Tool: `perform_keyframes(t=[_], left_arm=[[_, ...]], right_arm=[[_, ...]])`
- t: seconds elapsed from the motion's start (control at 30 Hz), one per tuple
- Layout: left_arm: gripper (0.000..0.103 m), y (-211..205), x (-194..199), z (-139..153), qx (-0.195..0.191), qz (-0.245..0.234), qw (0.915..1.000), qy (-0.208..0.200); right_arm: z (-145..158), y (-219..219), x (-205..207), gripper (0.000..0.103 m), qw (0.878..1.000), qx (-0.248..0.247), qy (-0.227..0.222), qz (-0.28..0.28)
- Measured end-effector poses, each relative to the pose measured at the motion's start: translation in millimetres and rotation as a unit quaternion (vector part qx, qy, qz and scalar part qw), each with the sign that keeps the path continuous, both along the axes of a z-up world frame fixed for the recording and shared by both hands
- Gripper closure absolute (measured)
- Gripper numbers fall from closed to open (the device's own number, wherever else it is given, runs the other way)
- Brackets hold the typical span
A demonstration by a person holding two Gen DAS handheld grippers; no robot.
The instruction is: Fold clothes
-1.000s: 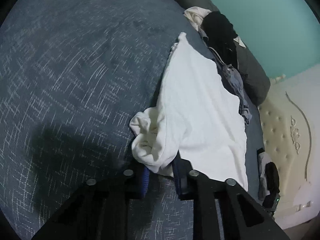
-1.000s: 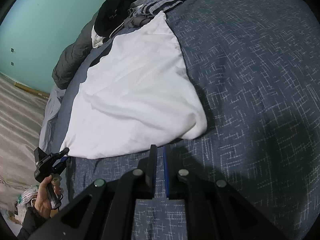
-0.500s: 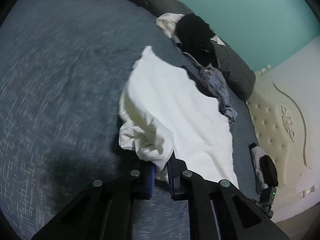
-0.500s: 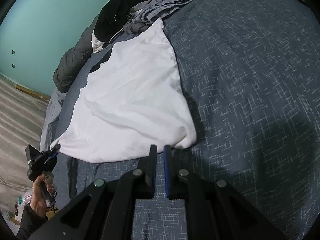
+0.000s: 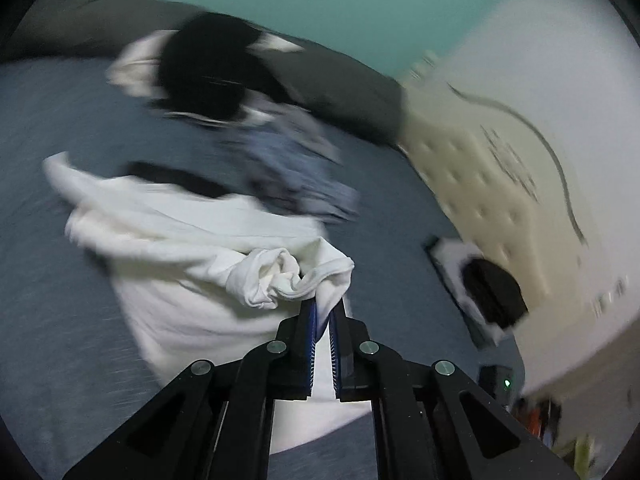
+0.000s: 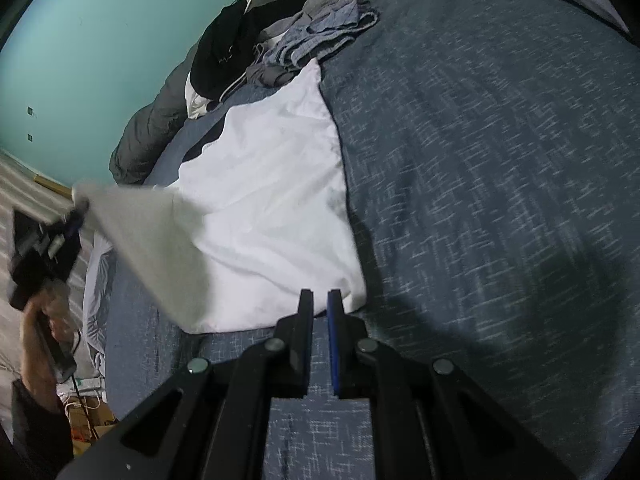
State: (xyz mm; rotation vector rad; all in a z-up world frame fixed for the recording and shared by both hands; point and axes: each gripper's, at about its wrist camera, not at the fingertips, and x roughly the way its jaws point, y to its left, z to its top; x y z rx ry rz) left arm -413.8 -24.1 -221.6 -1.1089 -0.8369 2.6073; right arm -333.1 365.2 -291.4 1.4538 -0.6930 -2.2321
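Your left gripper (image 5: 322,312) is pinching a bunched corner of the white garment (image 6: 276,184), and in the right wrist view that corner is lifted off the bed, stretched into a blurred sheet up to the gripper at the frame's left edge, held in your hand (image 6: 44,320). The rest of the garment lies flat on the dark blue patterned bedspread (image 6: 500,200), its near edge just ahead of your right gripper (image 6: 319,308). That gripper holds nothing: its fingers stand close together with a narrow gap, hovering over bare bedspread, the tips right at the garment's near hem (whether they touch the cloth I cannot tell).

Past the garment's far end sits a heap of other clothes: a black piece (image 6: 224,48) and a crumpled blue-grey piece (image 6: 320,36) whose edge meets the white cloth's far corner. A dark grey duvet roll (image 6: 148,132) runs along the bed's edge under the teal wall (image 6: 100,40). In the left view, much blurred, a cream tufted headboard (image 5: 480,176) stands at the right, with a dark object on something white (image 5: 480,288) lying on the bed near it.
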Motion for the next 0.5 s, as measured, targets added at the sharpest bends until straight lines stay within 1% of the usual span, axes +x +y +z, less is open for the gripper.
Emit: perform_keyframes(t=[0.1, 0.2, 0.3, 0.4, 0.43, 0.5], left_arm=[[0.097, 33, -9, -18, -0.002, -0.037, 0.9991, -0.022], [0.097, 67, -18, -35, -0.004, -0.073, 0.9963, -0.045], [0.097, 100, -27, -53, -0.006, -0.11, 0.9917, -0.067], [0.095, 134, -37, -71, -0.009, -0.146, 0.9852, -0.089], [0.094, 141, -38, -75, -0.009, -0.155, 0.9834, -0.095], [0.09, 122, -30, -71, -0.013, -0.14, 0.9856, -0.094]], right_arm=[[5, 10, 0, 0.097, 1.0, 0.006, 0.002, -0.004], [8, 19, -2, 0.096, 1.0, 0.01, 0.002, -0.008], [11, 24, -4, 0.096, 1.0, 0.018, 0.0, -0.007], [11, 21, -9, 0.09, 1.0, 0.026, -0.003, 0.002], [10, 20, -10, 0.086, 1.0, 0.025, -0.003, 0.004], [10, 15, -15, 0.083, 1.0, 0.022, -0.005, 0.009]])
